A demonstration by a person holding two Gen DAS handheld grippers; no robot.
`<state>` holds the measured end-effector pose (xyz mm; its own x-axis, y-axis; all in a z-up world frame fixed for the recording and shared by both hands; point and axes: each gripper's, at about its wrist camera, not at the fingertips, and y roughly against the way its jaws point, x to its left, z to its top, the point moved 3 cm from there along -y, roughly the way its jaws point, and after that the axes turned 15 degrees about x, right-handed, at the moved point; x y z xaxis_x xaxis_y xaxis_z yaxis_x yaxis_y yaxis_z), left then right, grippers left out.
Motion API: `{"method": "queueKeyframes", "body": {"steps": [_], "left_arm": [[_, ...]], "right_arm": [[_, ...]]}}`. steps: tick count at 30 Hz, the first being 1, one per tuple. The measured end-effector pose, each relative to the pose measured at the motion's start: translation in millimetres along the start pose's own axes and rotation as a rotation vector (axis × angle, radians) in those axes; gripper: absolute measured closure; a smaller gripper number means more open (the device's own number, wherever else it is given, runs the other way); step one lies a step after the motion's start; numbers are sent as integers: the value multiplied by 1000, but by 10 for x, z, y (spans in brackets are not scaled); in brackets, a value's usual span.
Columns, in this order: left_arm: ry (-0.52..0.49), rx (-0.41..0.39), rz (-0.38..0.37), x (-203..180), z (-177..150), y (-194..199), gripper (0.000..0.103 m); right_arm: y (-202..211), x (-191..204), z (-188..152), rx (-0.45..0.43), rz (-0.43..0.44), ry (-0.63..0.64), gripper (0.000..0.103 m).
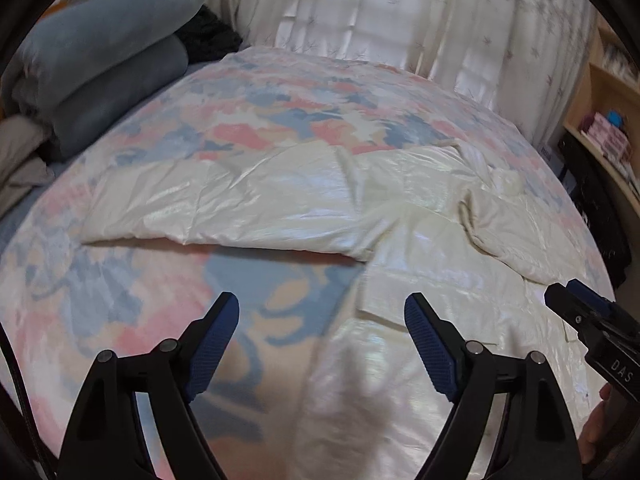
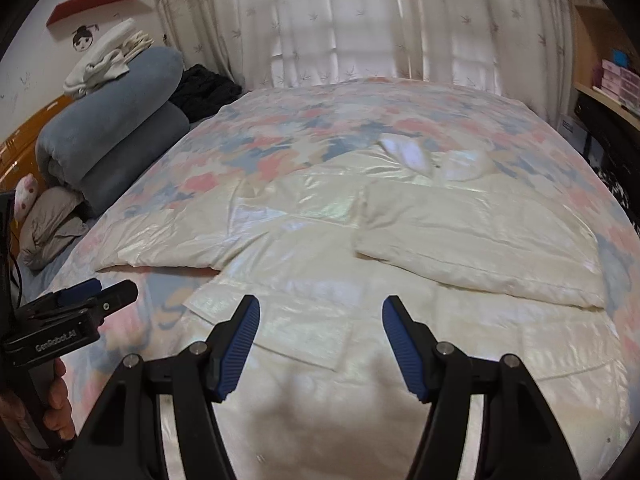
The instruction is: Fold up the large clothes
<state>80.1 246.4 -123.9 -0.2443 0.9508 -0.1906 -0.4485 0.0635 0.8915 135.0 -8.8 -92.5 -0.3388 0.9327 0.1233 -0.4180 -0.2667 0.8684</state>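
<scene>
A shiny cream padded jacket (image 1: 280, 200) (image 2: 320, 248) lies flat on the floral bedspread (image 2: 280, 132). One sleeve (image 2: 168, 236) stretches out to the left. The other sleeve (image 2: 480, 244) is folded across the body, and the hood (image 2: 408, 156) lies at the far end. My left gripper (image 1: 322, 304) (image 2: 116, 290) hangs open above the jacket's near left edge and the bedspread, with nothing between its fingers. My right gripper (image 2: 322, 304) (image 1: 564, 290) hangs open above the jacket's lower body, also with nothing in it.
Rolled blue-grey blankets (image 2: 116, 120) with pale clothes on top lie at the bed's far left, beside a black garment (image 2: 204, 92) and a grey pillow (image 2: 48, 220). Curtains (image 2: 360, 20) hang behind the bed. A wooden shelf with boxes (image 2: 616, 76) stands on the right.
</scene>
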Motion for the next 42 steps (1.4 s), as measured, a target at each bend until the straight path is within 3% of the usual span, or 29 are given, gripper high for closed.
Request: {"method": "queueKeyframes", "body": {"steps": [9, 18, 22, 26, 27, 28, 29, 30, 31, 37, 42], "left_arm": [[174, 24, -134, 955, 246, -494, 18], [450, 46, -327, 1938, 502, -1125, 18], [522, 0, -379, 2116, 586, -1226, 18], [553, -35, -322, 2150, 723, -1310, 19], [553, -40, -289, 2150, 754, -1314, 31], [547, -44, -231, 2145, 794, -1315, 56], [527, -36, -174, 2118, 832, -1321, 68], [493, -27, -157, 2075, 884, -1318, 87], [481, -31, -165, 2061, 921, -1289, 95], [291, -102, 8, 1575, 1118, -595, 98], [114, -124, 128, 991, 1155, 149, 98]], "right_arm": [[-592, 535, 388, 14, 14, 51, 41], [-1407, 1103, 802, 82, 56, 138, 85], [-1716, 1245, 875, 112, 58, 154, 87], [-1904, 1272, 807, 139, 38, 163, 87], [-1922, 1262, 797, 142, 41, 162, 87], [-1929, 1251, 793, 144, 44, 160, 87], [-1935, 1242, 789, 147, 48, 158, 87], [-1936, 1237, 792, 148, 49, 157, 87], [-1934, 1237, 788, 150, 51, 157, 86], [-1809, 1201, 820, 181, 107, 141, 86], [-1386, 1068, 769, 148, 181, 114, 86]]}}
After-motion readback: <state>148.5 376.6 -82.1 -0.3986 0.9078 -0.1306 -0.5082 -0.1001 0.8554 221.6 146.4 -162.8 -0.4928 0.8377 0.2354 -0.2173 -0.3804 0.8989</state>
